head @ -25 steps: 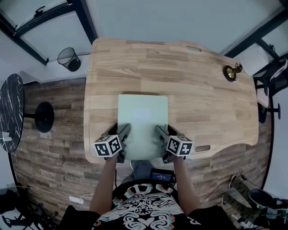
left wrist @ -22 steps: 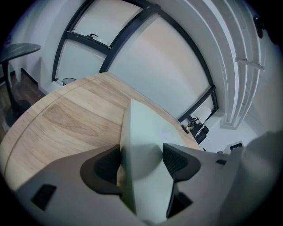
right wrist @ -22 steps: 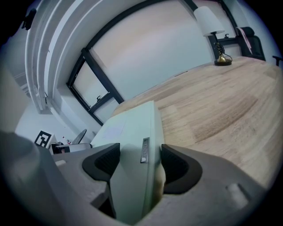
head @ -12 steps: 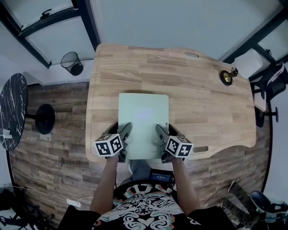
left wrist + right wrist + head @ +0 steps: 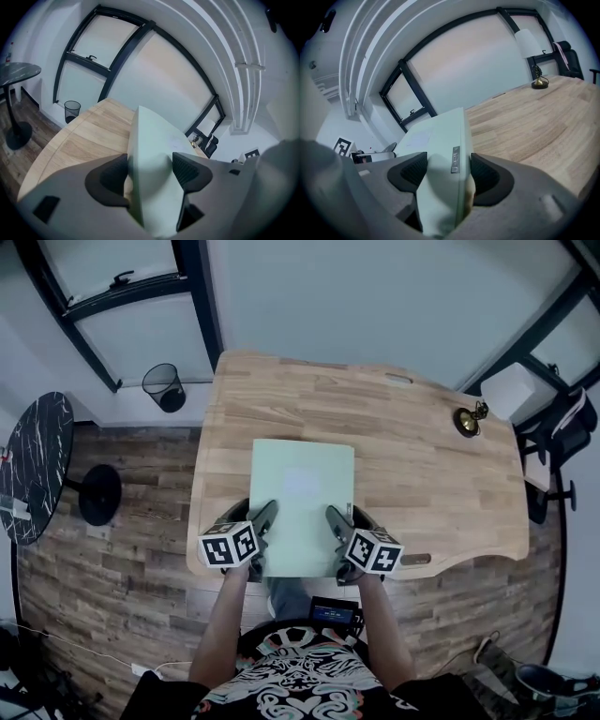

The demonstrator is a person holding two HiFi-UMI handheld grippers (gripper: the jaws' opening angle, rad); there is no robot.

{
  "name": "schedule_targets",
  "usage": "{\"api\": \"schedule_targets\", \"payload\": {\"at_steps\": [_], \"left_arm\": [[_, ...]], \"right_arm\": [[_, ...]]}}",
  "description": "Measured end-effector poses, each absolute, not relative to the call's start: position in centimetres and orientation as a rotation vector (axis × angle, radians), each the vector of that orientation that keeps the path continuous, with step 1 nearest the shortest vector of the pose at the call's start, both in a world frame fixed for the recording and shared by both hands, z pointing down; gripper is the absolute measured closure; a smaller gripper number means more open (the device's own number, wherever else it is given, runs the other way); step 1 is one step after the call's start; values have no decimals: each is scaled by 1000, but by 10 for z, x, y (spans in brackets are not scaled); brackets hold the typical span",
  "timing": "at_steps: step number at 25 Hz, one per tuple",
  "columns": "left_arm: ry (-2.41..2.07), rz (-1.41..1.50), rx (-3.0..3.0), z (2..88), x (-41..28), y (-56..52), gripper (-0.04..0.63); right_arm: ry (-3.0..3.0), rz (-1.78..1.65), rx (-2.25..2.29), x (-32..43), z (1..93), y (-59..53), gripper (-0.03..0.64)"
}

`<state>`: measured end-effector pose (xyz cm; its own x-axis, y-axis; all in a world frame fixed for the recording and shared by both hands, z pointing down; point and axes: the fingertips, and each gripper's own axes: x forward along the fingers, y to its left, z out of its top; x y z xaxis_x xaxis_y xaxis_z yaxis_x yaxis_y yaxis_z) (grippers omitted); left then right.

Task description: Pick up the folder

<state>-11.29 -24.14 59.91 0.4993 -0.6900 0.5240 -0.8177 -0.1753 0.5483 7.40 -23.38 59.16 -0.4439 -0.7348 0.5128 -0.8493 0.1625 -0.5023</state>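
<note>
Soft, even daylight comes through the frosted windows (image 5: 140, 70) and leaves the desk (image 5: 422, 474) bright, with only faint shadows. The head view bows straight lines toward its edges. Both gripper views are fisheye circles with black corners. In them the folder (image 5: 445, 154) blurs close to the lens, while the far room is sharper.
</note>
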Motion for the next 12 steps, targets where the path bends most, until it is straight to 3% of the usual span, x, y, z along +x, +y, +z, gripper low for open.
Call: {"api": "schedule_targets", "payload": {"at_steps": [12], "left_arm": [[-1306,129,1972,557,-131,-222,299]], "right_arm": [[-2351,1083,1552,59,557,-216,334]]}}
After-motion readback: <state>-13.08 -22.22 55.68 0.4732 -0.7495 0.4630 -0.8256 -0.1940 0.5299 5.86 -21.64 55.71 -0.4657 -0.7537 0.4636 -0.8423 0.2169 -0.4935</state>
